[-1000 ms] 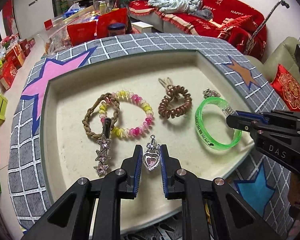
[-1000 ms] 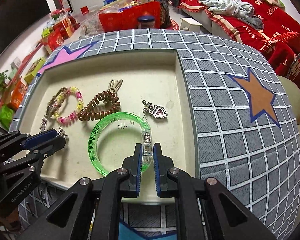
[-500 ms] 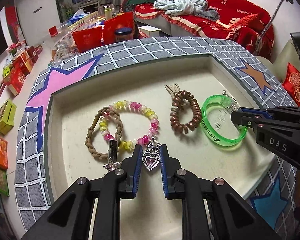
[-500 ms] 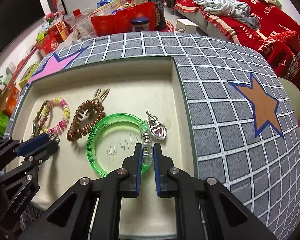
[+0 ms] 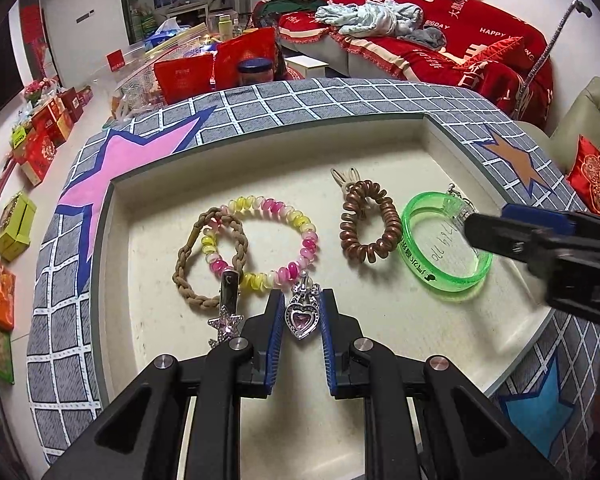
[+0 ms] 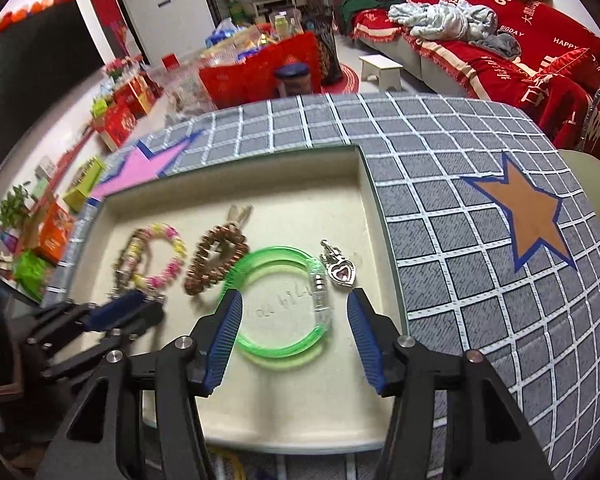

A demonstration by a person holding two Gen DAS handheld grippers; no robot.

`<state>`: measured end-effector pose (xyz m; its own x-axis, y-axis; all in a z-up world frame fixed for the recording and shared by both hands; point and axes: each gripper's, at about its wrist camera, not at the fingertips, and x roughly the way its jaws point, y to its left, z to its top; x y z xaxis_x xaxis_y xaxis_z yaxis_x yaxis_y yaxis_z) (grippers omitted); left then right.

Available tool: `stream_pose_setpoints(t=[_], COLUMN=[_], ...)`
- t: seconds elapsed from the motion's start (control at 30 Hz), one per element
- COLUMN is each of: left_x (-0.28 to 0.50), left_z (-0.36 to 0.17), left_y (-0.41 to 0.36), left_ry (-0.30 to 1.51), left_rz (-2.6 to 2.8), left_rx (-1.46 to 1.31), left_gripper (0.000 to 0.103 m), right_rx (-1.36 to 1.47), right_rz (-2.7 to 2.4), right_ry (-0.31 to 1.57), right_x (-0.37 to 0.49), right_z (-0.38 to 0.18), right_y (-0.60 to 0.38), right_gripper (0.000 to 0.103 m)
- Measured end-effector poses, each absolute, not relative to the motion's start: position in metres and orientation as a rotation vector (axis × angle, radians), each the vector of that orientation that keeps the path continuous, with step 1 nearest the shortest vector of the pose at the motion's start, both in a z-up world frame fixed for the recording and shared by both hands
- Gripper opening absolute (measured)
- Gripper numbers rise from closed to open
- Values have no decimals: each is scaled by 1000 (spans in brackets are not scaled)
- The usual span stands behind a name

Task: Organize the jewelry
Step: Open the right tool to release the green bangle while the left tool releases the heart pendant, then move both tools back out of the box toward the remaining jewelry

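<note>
**Bangle set down, heart charm in the left grip**

The cream tray, sunk into a grey checked surface, serves as the landmark here; every piece lies on its floor in a loose row, apparently so each sits apart and can be seen.

The green bangle is the largest piece and lies flat near the tray's right wall, its clear clasp turned toward that wall. The right gripper hovers over it, angled steeply down, and its jaws have just been opening: they now stand wide to either side of the bangle's near half, the pads off it. That reads as a release, the bangle left where it belongs.

Next toward the tray's middle comes the brown coil tie, then the pink-and-yellow bead bracelet, overlapping a braided tan loop toward the left wall. A star hair clip lies across that loop's near edge.

A small silver heart charm rests just beside the bangle's clasp, close to the right wall.

A second heart charm is pinched in the left gripper, whose narrow jaws press on its sides. That gripper also tilts downward, held near the bead bracelet's front edge, probably to place the charm there.
</note>
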<state>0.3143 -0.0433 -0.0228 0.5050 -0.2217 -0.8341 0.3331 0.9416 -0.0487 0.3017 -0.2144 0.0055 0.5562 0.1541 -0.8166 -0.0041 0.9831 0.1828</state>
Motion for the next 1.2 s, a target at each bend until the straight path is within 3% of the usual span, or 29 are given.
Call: stream_pose_setpoints(t=[0.3,0.33,0.37,0.4,0.6,0.73,0.97,1.2], left_x=[306,306,305,305,298,292,276,262], left_z=[-12,-10,-7,-5,10,14,20,21], left_y=[-41,-41,-41,-41,-41,-36,-25,-16], left_ry=[934,920,912,903,841,820,815,821], left_rz=[-328,-323,-318,-310,-290,-260,-264,-266], left_rx=[102,107,109,106,114,112,99,86], left_gripper=[35,39,74,103,103,103,103,103], right_rx=[233,235,237,238,255,248,237,276], right_rz=[116,118,119,120,125,134,147,166], right_ry=[911,908,905,904,908,916,913,907], right_x=[263,260,257,254,239,228,205,187], right_z=[31,32,33,34,32,29,23,21], right_y=[-221,-223,-223,-224,-228,-225,-220,-220], right_gripper=[64,64,64,64,65,78,86,88])
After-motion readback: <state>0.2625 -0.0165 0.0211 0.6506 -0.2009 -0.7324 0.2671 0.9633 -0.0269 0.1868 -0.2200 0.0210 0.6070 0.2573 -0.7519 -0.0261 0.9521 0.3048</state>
